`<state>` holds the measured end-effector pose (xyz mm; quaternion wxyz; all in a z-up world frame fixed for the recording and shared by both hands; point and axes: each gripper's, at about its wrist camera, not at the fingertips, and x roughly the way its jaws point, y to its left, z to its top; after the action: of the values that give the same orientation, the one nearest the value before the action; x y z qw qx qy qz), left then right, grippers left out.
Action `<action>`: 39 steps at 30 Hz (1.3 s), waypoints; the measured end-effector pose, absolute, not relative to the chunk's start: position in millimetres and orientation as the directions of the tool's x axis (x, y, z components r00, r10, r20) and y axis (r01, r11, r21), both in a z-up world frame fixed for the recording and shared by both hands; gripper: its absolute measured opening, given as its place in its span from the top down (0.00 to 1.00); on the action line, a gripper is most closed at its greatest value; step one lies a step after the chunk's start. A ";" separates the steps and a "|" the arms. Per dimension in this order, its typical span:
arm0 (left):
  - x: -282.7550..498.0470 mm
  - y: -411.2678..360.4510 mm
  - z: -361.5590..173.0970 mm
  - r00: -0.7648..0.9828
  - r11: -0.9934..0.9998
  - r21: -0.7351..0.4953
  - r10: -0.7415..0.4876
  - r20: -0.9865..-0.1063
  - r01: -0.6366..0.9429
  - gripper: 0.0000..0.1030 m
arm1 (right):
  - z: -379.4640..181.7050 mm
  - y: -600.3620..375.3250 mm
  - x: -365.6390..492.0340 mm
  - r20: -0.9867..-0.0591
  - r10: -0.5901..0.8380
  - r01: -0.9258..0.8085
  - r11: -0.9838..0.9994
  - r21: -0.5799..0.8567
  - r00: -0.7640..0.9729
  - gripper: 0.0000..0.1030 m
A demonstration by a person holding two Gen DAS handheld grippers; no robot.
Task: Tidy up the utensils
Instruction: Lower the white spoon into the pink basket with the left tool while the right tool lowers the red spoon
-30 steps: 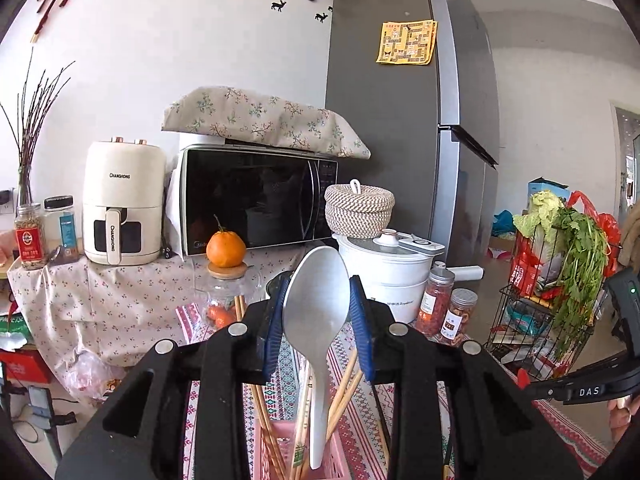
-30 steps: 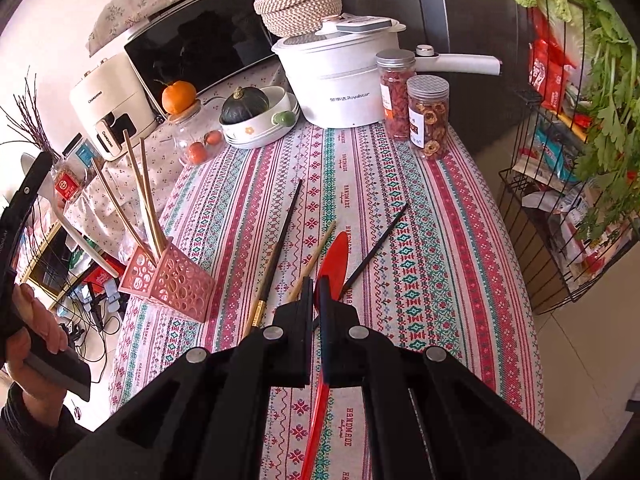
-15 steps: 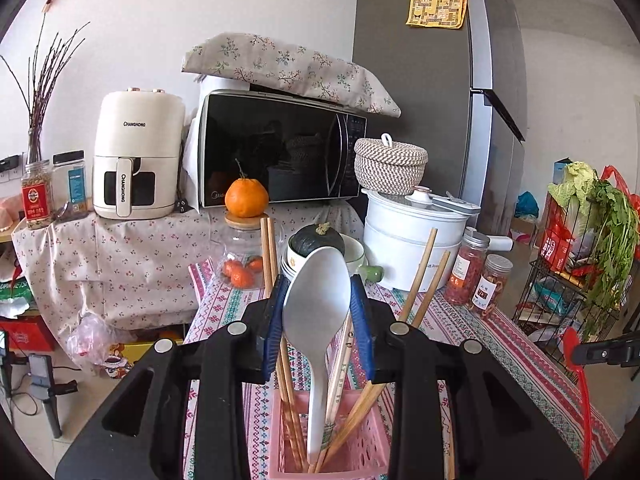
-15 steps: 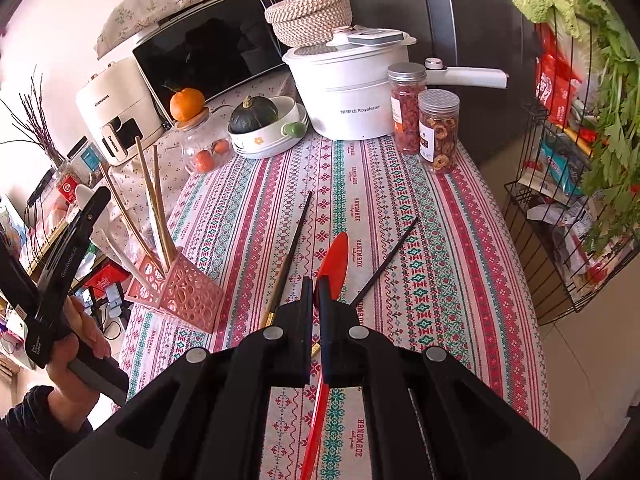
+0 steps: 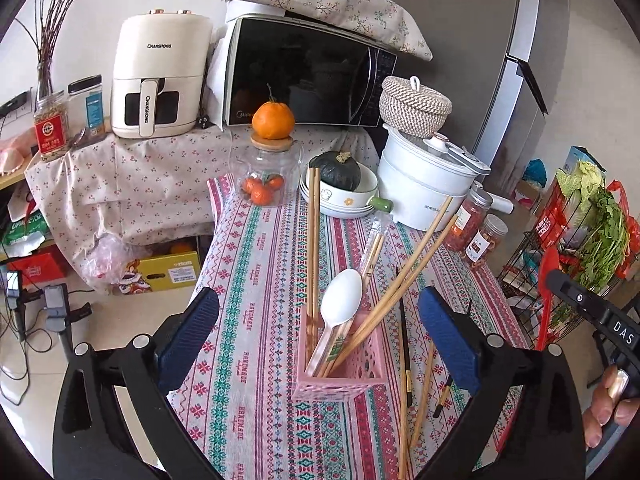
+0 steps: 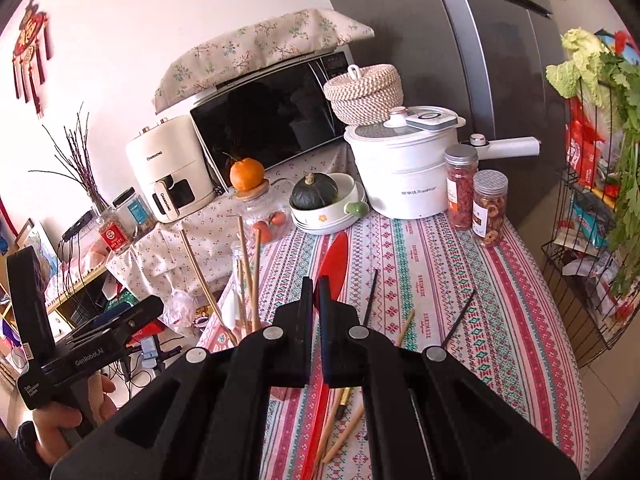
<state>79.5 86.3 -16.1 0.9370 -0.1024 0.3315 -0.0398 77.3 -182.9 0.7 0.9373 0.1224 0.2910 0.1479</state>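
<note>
My left gripper (image 5: 318, 300) hangs over the pink utensil holder (image 5: 340, 378), its jaws opening wide, and its blue pads (image 5: 196, 320) touch nothing. The white spoon (image 5: 340, 300) stands free in the holder among several wooden chopsticks (image 5: 312, 248). More chopsticks (image 5: 405, 360) lie loose on the tablecloth to the right of the holder. My right gripper (image 6: 316, 290) is shut on the red spatula (image 6: 334, 260) and holds it above the table, blade pointing forward. In the right wrist view the holder is mostly hidden behind my fingers.
At the back of the striped table stand a white pot (image 5: 424, 184), two jars (image 5: 476, 236), a bowl with a dark squash (image 5: 340, 184) and a glass jar topped by an orange (image 5: 272, 176). A wire basket of greens (image 5: 580, 240) stands off the right edge.
The left gripper has let go of the white spoon, which now stands in the holder, and its jaws have spread wide. The right gripper has lifted the red spatula off the table.
</note>
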 end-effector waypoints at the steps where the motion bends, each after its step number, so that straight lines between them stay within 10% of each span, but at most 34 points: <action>1: 78.9 91.1 -17.7 0.764 0.975 -0.223 -0.142 -0.630 -0.003 0.07 | 2.2 -175.7 76.9 -0.494 0.355 -0.218 0.924 0.315 0.794 0.97; 18: 89.5 139.5 -46.6 0.632 0.983 -0.172 -0.096 -0.769 -0.060 0.07 | 10.5 -66.1 85.5 -0.243 0.210 -0.181 0.974 0.136 0.947 0.97; 31: 93.7 149.2 -52.4 0.611 0.976 -0.192 -0.093 -0.786 -0.099 0.07 | -15.5 -40.8 101.6 -0.226 0.108 -0.092 0.993 0.080 0.968 0.96; 35: 94.0 147.2 -54.5 0.608 0.975 -0.196 -0.091 -0.789 -0.108 0.07 | -16.6 -48.9 100.0 -0.252 0.145 -0.119 0.986 0.117 0.957 0.68; 39: 93.9 141.9 -55.5 0.599 0.971 -0.217 -0.116 -0.792 -0.099 0.07 | -10.3 -61.4 95.4 -0.272 0.184 -0.148 0.978 0.148 0.944 0.62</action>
<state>93.9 141.9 -55.5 0.8861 -0.1199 0.4477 -0.0050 95.4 -61.4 -10.3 0.9840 0.0630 0.1436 0.0845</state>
